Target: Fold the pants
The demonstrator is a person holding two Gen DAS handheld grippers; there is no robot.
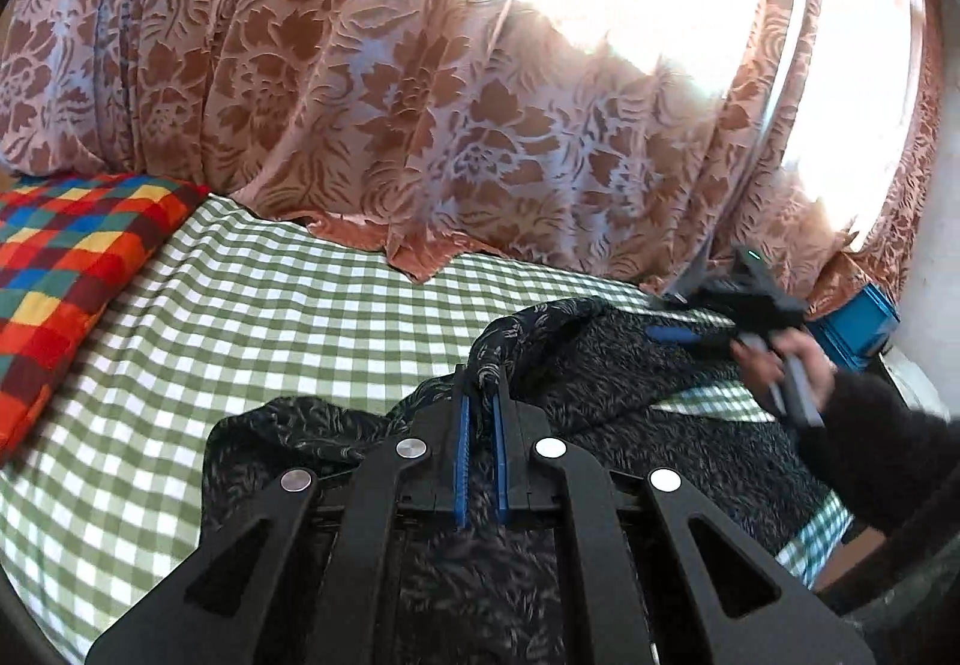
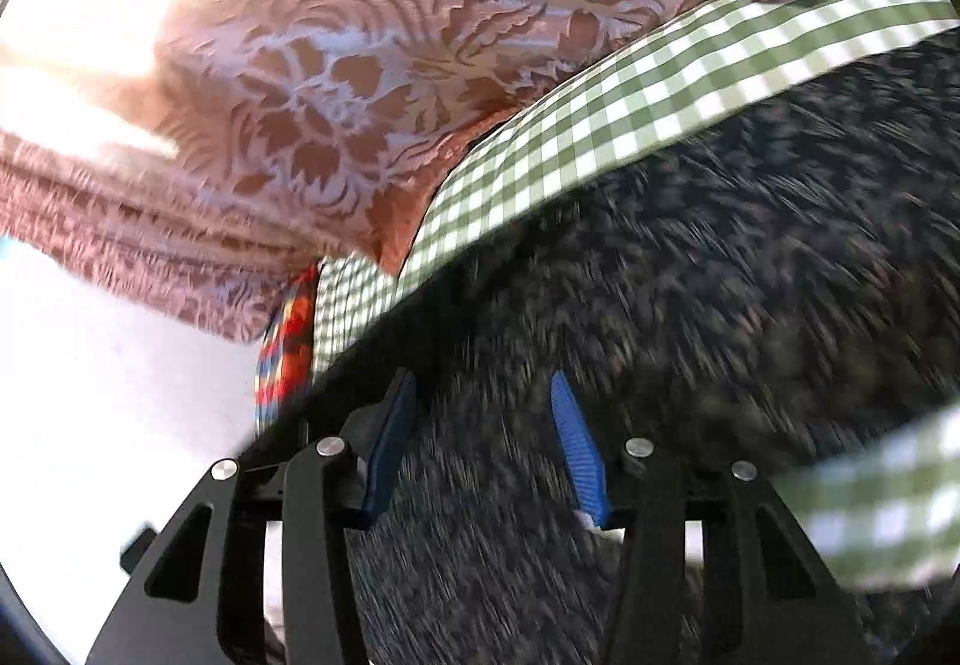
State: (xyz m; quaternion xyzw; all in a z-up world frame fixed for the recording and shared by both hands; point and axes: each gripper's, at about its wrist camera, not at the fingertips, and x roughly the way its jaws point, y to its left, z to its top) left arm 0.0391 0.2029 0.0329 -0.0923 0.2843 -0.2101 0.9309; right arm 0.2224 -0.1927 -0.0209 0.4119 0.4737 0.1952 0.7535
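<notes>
The dark patterned pants [image 1: 606,365] lie bunched on the green checked bed sheet [image 1: 270,317]. My left gripper [image 1: 482,392] is shut on a raised fold of the pants at its blue pads. My right gripper [image 1: 678,332] shows at the far right of the left wrist view, held by a hand over the pants' far edge. In the right wrist view the right gripper [image 2: 483,395] is open, its blue pads [image 2: 576,455] wide apart just over the pants [image 2: 720,257], which look blurred. The sheet [image 2: 600,113] shows beyond them.
A pink floral curtain [image 1: 420,83] hangs behind the bed and rests on the sheet, with bright window light at the right. A multicoloured checked pillow [image 1: 66,269] lies at the left. A blue box [image 1: 852,332] stands at the far right by the curtain.
</notes>
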